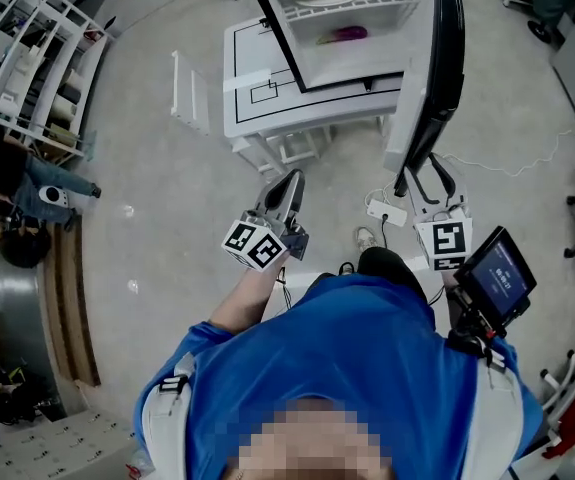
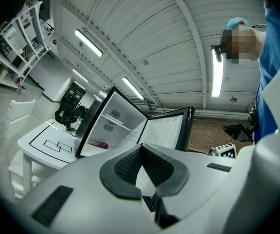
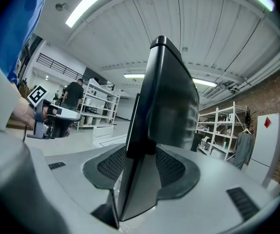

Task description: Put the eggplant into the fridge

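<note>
The purple eggplant lies on the floor of the open small fridge. The fridge stands on a white table. Its black door stands wide open. My right gripper is shut on the door's free edge, with a pad on each side of it. My left gripper hovers in front of the table with its jaws shut and nothing between them. It points towards the fridge.
White shelf racks stand at the left, with a person beside them. A white power strip and cables lie on the floor below the door. More white racks and a brick wall lie beyond the door.
</note>
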Available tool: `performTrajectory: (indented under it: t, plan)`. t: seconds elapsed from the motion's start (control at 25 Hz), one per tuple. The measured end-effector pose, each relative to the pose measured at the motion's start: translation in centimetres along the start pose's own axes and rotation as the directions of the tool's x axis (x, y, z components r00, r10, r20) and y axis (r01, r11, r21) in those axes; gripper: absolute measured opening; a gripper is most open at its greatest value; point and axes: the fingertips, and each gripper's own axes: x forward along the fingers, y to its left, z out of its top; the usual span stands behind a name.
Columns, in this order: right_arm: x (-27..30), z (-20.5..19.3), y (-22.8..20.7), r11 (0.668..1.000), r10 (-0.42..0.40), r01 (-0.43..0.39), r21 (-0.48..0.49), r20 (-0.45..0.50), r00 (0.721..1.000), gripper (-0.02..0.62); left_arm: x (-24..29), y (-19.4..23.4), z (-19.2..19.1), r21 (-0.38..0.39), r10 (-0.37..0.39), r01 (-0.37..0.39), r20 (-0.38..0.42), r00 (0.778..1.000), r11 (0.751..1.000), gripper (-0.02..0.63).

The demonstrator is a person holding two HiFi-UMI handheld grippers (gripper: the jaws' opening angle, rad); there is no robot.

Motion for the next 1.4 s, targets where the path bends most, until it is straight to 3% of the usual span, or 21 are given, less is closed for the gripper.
performTrajectory:
  t: [0.16, 0.36, 0.68, 1.2, 1.4]
  plan:
    - [1.7, 0.7, 1.8, 0.997, 0.057, -0.057, -0.061, 0.001, 0.998, 0.178, 0.3, 1.1, 0.9, 0.006, 0.02, -0.02, 0.024, 1.0, 1.0, 0.009]
    - [6.6, 0.0, 2.3, 0.992, 0.12, -0.12, -0.048, 0.006, 0.993, 0.178, 2.5, 4.7, 0.9, 0.016, 0.051, -0.052, 0.045, 0.998, 0.999, 0.009]
    - [8.1, 2.4, 5.0, 0.978, 0.201, -0.199, -0.067, 0.029, 0.979, 0.178, 1.6, 5.0, 2.9, 0.019, 0.08, -0.081, 0.066, 0.995, 0.997, 0.008]
    - [10.2, 4.5, 8.6, 0.938, 0.338, -0.332, -0.105, 0.046, 0.94, 0.177, 0.4, 6.1, 4.7, 0.012, 0.144, -0.147, 0.11, 0.983, 0.989, 0.009]
    - [14.5, 4.5, 8.5, 0.917, 0.39, -0.383, -0.112, 0.05, 0.919, 0.176, 2.7, 9.0, 5.4, 0.019, 0.175, -0.179, 0.117, 0.977, 0.984, 0.009]
